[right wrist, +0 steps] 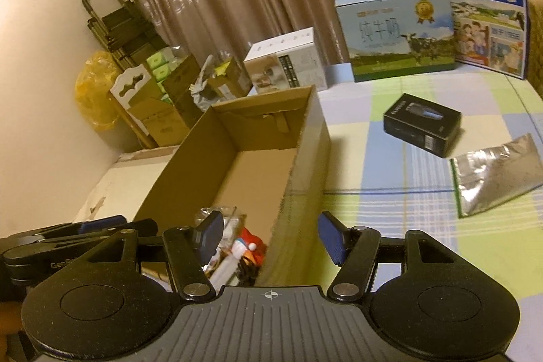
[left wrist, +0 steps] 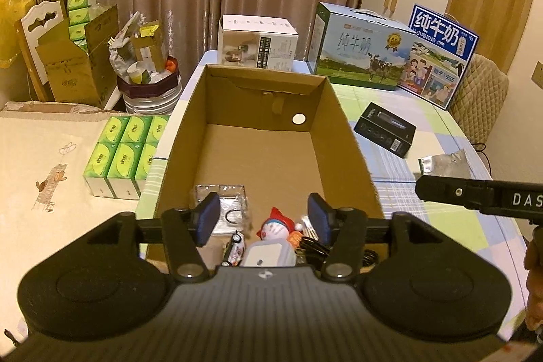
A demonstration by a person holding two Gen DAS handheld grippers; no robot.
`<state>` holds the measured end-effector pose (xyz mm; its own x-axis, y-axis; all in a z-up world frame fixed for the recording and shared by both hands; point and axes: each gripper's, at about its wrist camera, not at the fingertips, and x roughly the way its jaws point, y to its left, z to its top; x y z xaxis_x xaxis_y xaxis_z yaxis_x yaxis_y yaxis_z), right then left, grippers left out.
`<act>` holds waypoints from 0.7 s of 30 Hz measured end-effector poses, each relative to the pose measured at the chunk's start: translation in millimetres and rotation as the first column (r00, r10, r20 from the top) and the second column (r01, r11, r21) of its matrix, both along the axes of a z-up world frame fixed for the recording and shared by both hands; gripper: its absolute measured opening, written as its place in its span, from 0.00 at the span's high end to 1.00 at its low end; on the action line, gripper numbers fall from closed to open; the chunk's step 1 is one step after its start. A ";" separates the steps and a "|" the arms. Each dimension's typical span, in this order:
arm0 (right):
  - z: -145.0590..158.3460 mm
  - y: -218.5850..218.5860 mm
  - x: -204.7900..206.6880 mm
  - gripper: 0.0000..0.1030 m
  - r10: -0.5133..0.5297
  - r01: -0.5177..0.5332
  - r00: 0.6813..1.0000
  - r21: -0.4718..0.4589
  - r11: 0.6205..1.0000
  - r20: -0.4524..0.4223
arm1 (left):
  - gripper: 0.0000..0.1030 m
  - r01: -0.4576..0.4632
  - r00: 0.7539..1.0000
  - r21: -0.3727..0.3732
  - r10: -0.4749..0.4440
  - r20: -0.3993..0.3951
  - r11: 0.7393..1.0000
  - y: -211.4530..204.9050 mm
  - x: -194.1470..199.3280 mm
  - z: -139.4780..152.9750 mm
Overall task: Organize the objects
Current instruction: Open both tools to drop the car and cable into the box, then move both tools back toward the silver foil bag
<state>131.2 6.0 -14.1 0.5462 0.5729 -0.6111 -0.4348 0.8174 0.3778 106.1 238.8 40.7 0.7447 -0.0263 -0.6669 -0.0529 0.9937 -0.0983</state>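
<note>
Left gripper (left wrist: 264,221) hangs over the near end of the cardboard box (left wrist: 342,128), jaws wide apart and holding nothing; a toy figure (left wrist: 275,228) and small items lie below it. Right gripper (right wrist: 271,238) straddles the box's right wall, equally wide and empty. Still loose on the table, right: black box (right wrist: 422,128), silver pouch (right wrist: 499,175). Likely next: reach right for one.

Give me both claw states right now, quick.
Left claw: open, holding nothing, above the near end of the brown cardboard box.
Right claw: open, holding nothing, over the box's right wall.
</note>
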 end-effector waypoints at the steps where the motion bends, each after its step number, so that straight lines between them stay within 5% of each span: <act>1: 0.7 -2.5 -2.1 0.43 -0.003 0.003 1.000 0.000 1.000 -0.001 | 0.45 0.002 1.000 0.001 -0.002 0.000 1.000 -3.2 -2.3 1.2; 21: 15.2 -81.0 -41.0 0.42 -0.113 0.112 0.994 0.003 0.994 0.005 | 0.02 0.065 0.997 0.026 -0.066 0.043 0.998 -61.7 -35.2 22.8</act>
<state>90.2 -75.0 1.0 0.6103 0.5096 -0.6065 -0.3420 0.8601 0.3786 70.8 177.2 63.4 0.7702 -0.0597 -0.6349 0.0160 0.9971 -0.0744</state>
